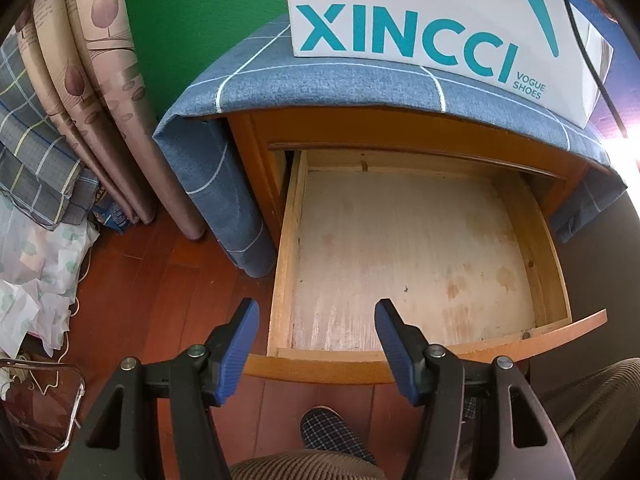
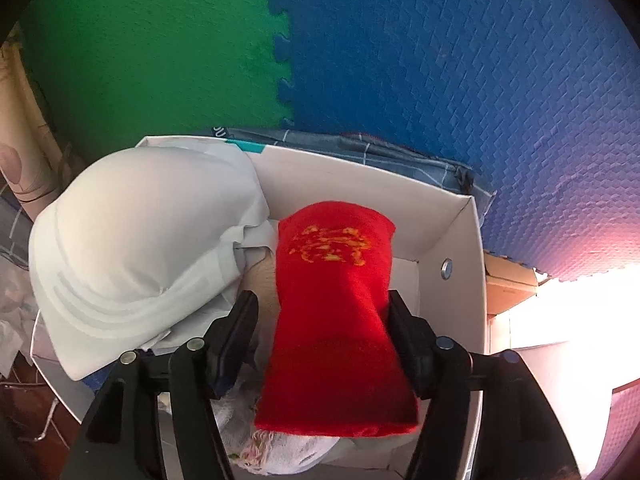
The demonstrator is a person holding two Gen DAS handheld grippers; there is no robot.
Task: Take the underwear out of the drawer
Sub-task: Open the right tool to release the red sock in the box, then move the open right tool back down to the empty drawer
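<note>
In the left wrist view the wooden drawer (image 1: 320, 370) is pulled out, and its pale bottom (image 1: 408, 248) lies bare. My left gripper (image 1: 317, 306) hovers open over the drawer's front left corner with nothing between its blue pads. In the right wrist view a red folded piece of underwear (image 2: 336, 280) with yellow embroidery rests in a white shoe box (image 2: 360, 180). My right gripper (image 2: 322, 298) straddles it with its jaws apart: the left finger stands clear of the cloth and the right finger (image 2: 404, 320) is just at its edge. A white bra (image 2: 140, 232) fills the box's left side.
The shoe box (image 1: 420, 20) stands on the nightstand, which a blue checked cloth (image 1: 320, 80) covers. Patterned rolled fabric (image 1: 100, 80) and bedding stand to the left on the wooden floor. A slippered foot (image 1: 332, 432) is in front of the drawer. A green and blue foam wall (image 2: 440, 60) is behind.
</note>
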